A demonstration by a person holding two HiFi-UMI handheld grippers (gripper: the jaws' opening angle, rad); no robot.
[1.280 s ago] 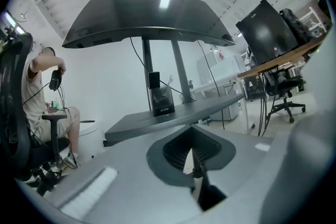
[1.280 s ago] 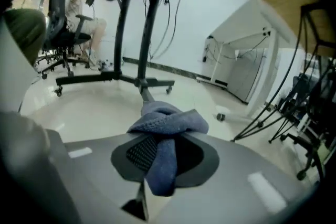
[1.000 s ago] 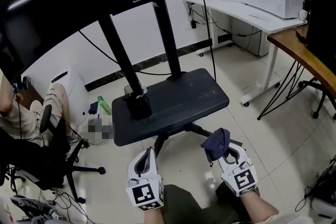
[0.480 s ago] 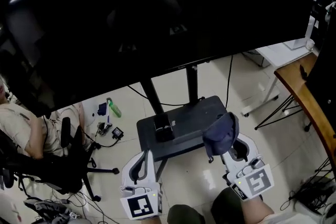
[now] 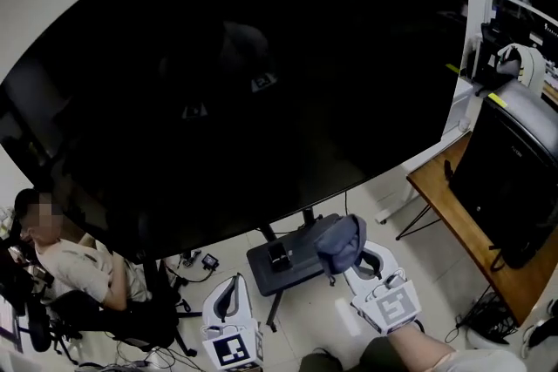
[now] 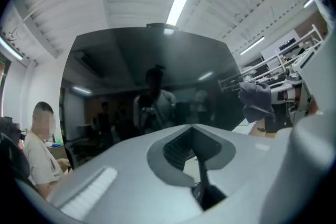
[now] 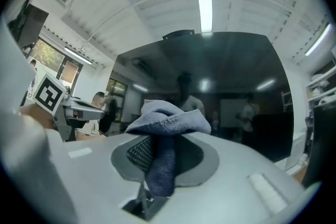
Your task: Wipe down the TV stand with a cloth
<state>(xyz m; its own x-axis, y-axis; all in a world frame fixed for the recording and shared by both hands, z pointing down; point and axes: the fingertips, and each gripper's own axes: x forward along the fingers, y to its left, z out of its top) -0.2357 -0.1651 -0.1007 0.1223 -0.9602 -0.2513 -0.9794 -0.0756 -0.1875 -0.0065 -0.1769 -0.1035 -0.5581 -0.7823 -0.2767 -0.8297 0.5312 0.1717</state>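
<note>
My right tool (image 5: 364, 264) is clamped on the grey-blue cloth (image 5: 342, 241), which bunches up over its jaw tips. In the head view the cloth overlaps the right edge of the TV stand (image 5: 301, 261); I can't tell if they touch. My left tool (image 5: 227, 296) has its jaws together with nothing between them. It sits low, left of the stand and well apart from the cloth. A big black screen (image 5: 261, 83) fills the view above.

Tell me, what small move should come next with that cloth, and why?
Probably tip the right gripper down until the cloth meets the stand's shelf: its jaws grip the cloth, but it seems held above the shelf, not touching.
</note>
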